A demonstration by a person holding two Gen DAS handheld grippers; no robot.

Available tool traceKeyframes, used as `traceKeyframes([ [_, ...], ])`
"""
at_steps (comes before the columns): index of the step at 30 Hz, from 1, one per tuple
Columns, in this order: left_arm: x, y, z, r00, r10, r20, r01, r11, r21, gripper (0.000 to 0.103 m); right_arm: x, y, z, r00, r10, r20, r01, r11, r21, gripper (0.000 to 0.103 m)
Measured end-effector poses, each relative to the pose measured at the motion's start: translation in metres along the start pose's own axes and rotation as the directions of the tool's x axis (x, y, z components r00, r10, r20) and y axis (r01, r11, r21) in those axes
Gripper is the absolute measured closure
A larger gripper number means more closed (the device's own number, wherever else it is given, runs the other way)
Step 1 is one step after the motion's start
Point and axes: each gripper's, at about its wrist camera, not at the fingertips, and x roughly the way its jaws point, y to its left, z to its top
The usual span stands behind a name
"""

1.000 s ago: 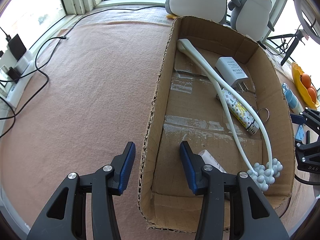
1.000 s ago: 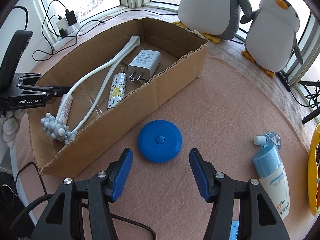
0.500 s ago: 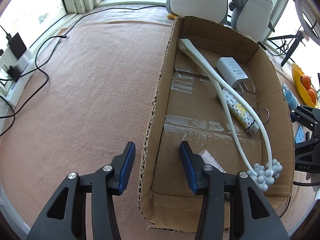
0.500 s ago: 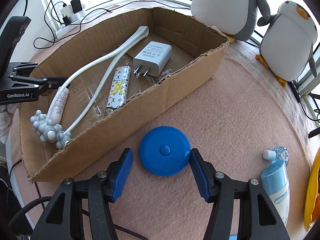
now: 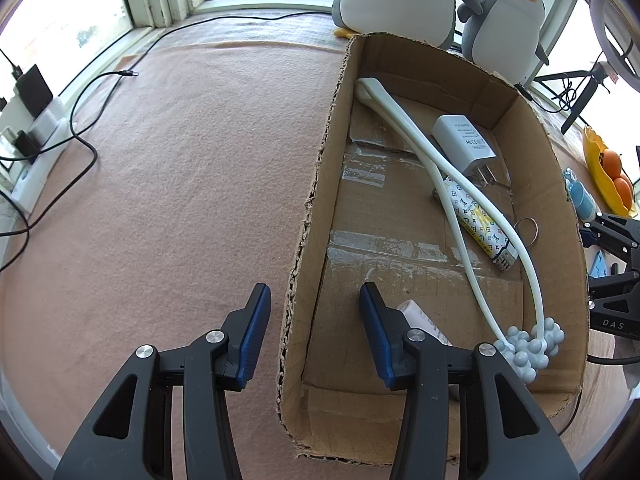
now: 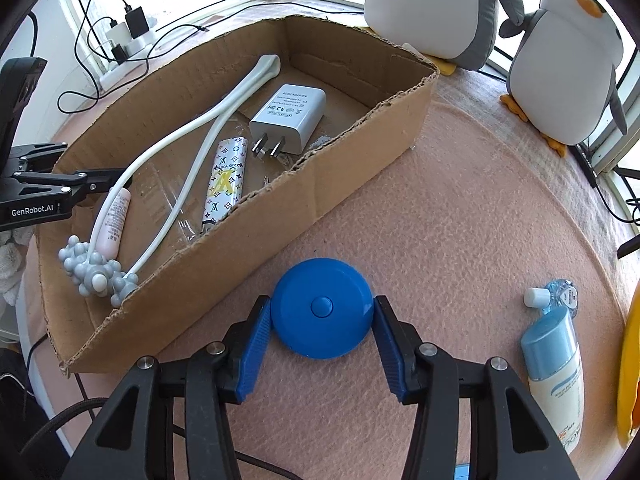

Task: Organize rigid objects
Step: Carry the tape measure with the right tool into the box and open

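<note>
Blue against the pink felt of the worktop (image 5: 180, 180), the round disc (image 6: 322, 308) with its centre button lies just outside the near long wall of the cardboard box (image 6: 320, 184), close to it but not touching. My right tongs (image 6: 321, 300) have just been closing around it, and both ribbed pads now meet the disc's rim, one on each side, so I read it as gripped while it sits on the felt.

My left tongs (image 5: 314, 287) stand at a narrow gap and grip nothing. They straddle the box's other long wall near one end, one finger outside over the felt and one inside, with neither pad on the cardboard.

Inside the box I see a white two-stemmed massager (image 5: 408, 128) with grey knobbed heads running most of its length. A white plug adapter (image 5: 464, 142) and a patterned lighter (image 5: 478, 220) lie beside it, along with a small metal ring (image 5: 526, 232) and a pale pink tube (image 6: 114, 220).

To the right of the disc, well apart from it, a blue-capped lotion bottle (image 6: 554, 360) lies on its side with a small clear bottle (image 6: 560, 292) just beyond its cap. Two plush penguins (image 6: 432, 8) stand by the window past the box.
</note>
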Motion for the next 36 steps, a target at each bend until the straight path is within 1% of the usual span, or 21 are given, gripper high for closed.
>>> traceKeyframes([
  [6,0.0,0.0,0.0,1.0,0.0,0.0,0.0,1.0,0.001,0.058,-0.013,-0.003,-0.004,1.0,-0.016,0.022,0.015,0.999,0.047,0.057],
  [12,-0.001,-0.002,0.001,1.0,-0.001,0.001,0.001,1.0,0.003,0.058,-0.039,-0.001,-0.003,0.997,-0.034,0.063,0.03,0.997,0.067,0.057],
  [17,-0.001,-0.003,0.001,1.0,0.002,0.003,-0.002,1.0,0.006,0.058,-0.068,0.005,0.01,0.991,-0.031,0.127,0.023,0.998,0.065,0.057],
  [21,-0.001,-0.005,0.002,1.0,0.006,0.005,-0.006,1.0,0.012,0.058,-0.081,0.017,0.029,0.986,-0.021,0.164,0.013,0.999,0.046,0.057],
  [26,-0.001,-0.005,0.002,1.0,0.005,0.005,-0.005,1.0,0.012,0.058,-0.081,0.029,0.053,0.983,-0.006,0.184,-0.003,0.999,0.046,0.057],
  [28,-0.001,-0.005,0.002,1.0,0.005,0.006,-0.005,1.0,0.012,0.058,-0.075,0.033,0.062,0.983,-0.015,0.183,0.006,0.999,0.05,0.057],
  [32,-0.001,-0.005,0.002,1.0,0.005,0.005,-0.005,1.0,0.011,0.057,-0.057,0.038,0.076,0.987,-0.009,0.16,-0.001,0.998,0.06,0.057],
  [36,-0.001,-0.005,0.002,1.0,0.005,0.005,-0.005,1.0,0.012,0.058,-0.04,0.035,0.087,0.991,-0.021,0.132,0.01,0.996,0.083,0.057],
])
